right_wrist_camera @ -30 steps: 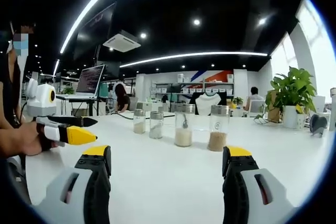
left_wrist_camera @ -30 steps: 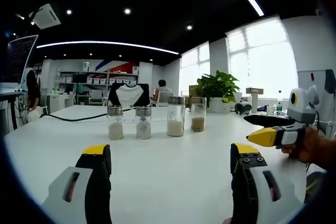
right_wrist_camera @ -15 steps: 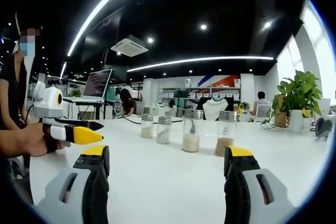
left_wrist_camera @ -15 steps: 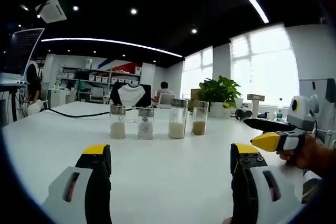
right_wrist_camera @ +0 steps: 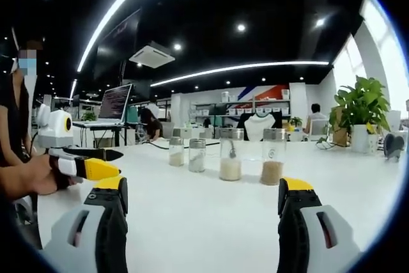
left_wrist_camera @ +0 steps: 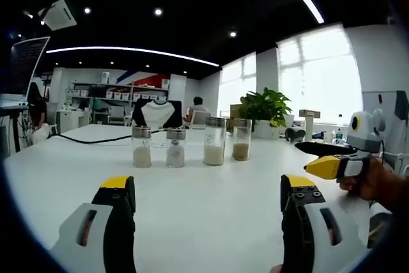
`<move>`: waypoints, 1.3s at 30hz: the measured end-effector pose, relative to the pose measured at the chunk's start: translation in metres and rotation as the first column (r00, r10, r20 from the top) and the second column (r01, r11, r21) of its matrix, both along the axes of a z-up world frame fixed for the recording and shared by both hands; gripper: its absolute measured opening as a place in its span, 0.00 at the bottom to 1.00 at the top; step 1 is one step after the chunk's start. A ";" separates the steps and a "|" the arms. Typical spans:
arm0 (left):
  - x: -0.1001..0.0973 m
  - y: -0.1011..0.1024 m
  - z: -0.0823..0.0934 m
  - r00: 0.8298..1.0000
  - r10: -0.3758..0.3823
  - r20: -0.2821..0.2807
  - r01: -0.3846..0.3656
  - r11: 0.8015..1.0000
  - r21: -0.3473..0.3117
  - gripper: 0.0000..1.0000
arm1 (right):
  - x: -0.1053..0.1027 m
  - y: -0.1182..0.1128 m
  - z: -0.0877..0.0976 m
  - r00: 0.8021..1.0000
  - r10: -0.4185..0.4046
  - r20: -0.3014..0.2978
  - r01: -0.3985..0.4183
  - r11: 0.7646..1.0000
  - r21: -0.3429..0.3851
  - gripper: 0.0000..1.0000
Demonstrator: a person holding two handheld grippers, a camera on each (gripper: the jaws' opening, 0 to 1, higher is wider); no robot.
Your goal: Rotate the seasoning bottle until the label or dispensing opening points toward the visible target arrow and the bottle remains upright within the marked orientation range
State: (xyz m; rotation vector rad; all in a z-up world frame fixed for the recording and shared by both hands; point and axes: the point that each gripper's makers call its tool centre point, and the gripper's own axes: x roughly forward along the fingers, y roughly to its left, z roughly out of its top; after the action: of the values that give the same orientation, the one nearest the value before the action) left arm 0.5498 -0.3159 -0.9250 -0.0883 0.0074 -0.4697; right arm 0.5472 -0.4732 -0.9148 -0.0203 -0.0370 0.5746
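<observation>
Several glass seasoning bottles with metal caps stand upright in a row on the white table (left_wrist_camera: 204, 202): two short ones with pale powder (left_wrist_camera: 140, 147) (left_wrist_camera: 175, 148), a taller one with cream grains (left_wrist_camera: 214, 141) and one with brown powder (left_wrist_camera: 241, 139). In the right gripper view the same row runs from the short bottles (right_wrist_camera: 176, 151) (right_wrist_camera: 197, 155) to the tall bottle (right_wrist_camera: 231, 154) and the brown one (right_wrist_camera: 273, 156). My left gripper (left_wrist_camera: 208, 196) is open, well short of the row. My right gripper (right_wrist_camera: 201, 199) is open too, and also appears at the right (left_wrist_camera: 319, 158) of the left gripper view.
A potted plant (left_wrist_camera: 265, 112) stands behind the bottles. A black cable (left_wrist_camera: 89, 140) trails across the far table. Chairs, shelves and seated people fill the background. A laptop (right_wrist_camera: 115, 103) sits at the far left. The left gripper (right_wrist_camera: 96, 161), held by a person's hand, enters from the left.
Both views shifted slightly with the hands. The bottles have not moved, and both grippers stay open.
</observation>
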 end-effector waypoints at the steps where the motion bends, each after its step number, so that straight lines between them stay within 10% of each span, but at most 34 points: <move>1: 0.000 0.000 0.000 1.000 0.001 -0.002 -0.001 1.000 0.002 1.00 | 0.000 0.000 0.000 1.000 0.001 -0.002 -0.001 1.000 0.005 0.99; 18: 0.018 0.002 0.004 0.998 0.030 0.054 -0.035 0.994 0.107 1.00 | -0.005 -0.001 0.003 1.000 0.014 0.011 -0.014 0.999 0.029 0.98; 39: 0.103 0.039 -0.008 0.988 0.156 -0.007 -0.154 0.981 0.118 0.83 | -0.003 -0.003 0.003 1.000 0.017 0.025 -0.017 1.000 0.019 0.90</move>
State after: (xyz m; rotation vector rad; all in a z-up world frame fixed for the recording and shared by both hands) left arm 0.6527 -0.2770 -0.9333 0.0230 0.0439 -0.3113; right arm 0.5446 -0.4762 -0.9114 -0.0081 -0.0670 0.5908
